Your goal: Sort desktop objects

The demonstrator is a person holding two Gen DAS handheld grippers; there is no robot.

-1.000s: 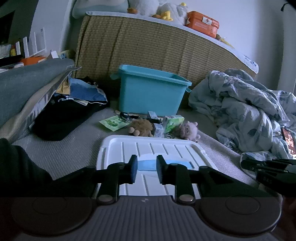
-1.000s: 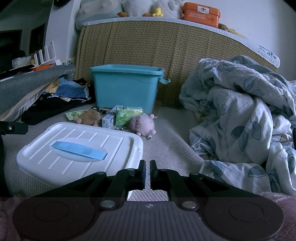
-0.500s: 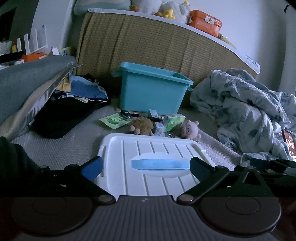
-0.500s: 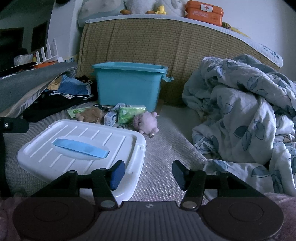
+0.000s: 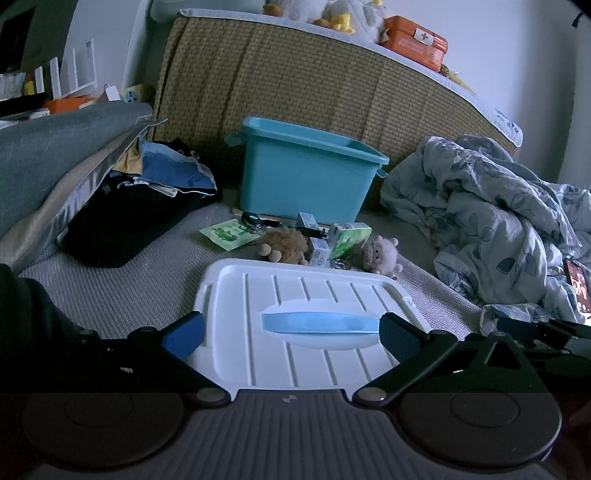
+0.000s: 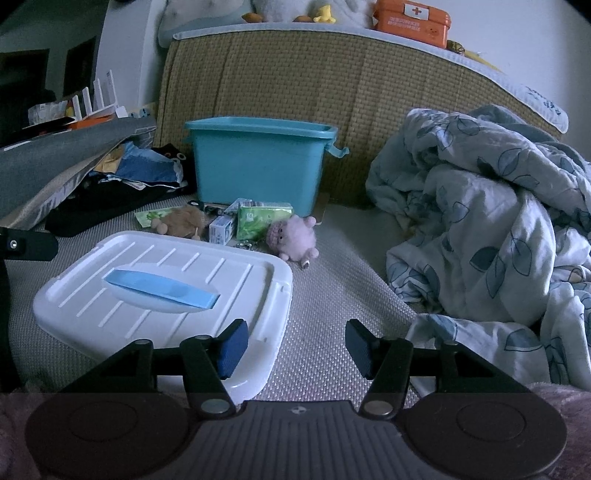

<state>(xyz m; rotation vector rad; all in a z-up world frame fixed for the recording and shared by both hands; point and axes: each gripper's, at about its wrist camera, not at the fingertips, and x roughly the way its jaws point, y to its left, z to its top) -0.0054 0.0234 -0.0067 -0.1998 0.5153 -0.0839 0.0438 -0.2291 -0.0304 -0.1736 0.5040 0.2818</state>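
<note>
Both of your grippers have opened since a second ago, when the left one stood nearly shut and the right one fully shut. Your left gripper (image 5: 291, 334) now has its jaws spread wide, holding nothing, one pad at each end of the blue handle (image 5: 319, 322) on the white lid (image 5: 258, 295). Your right gripper (image 6: 297, 349) is also open and empty; its left pad overlaps the lid's (image 6: 162, 291) near right corner in that view, the right pad hangs over bare mat (image 6: 325, 295). Contact with the lid cannot be told.

Lid lies flat on the mat, handle up, apart from the bin.

Teal bin (image 5: 306, 173) stands upright against the woven headboard (image 5: 314, 85), uncovered. Its interior is hidden from both cameras, so contents cannot be told.

Items to sort lie clustered on the mat between bin and lid:
- brown plush (image 5: 284, 245), just beyond the lid's far edge
- pink plush (image 5: 380, 253), right of the cluster
- green box (image 5: 349, 238) and small white box (image 5: 319, 253), side by side
- green packet (image 5: 227, 232), leftmost
- keys (image 5: 253, 219), close in front of the bin

Crumpled quilt (image 6: 480, 206) fills the right side. Orange first-aid case (image 6: 410, 22) sits on top of the headboard.
</note>
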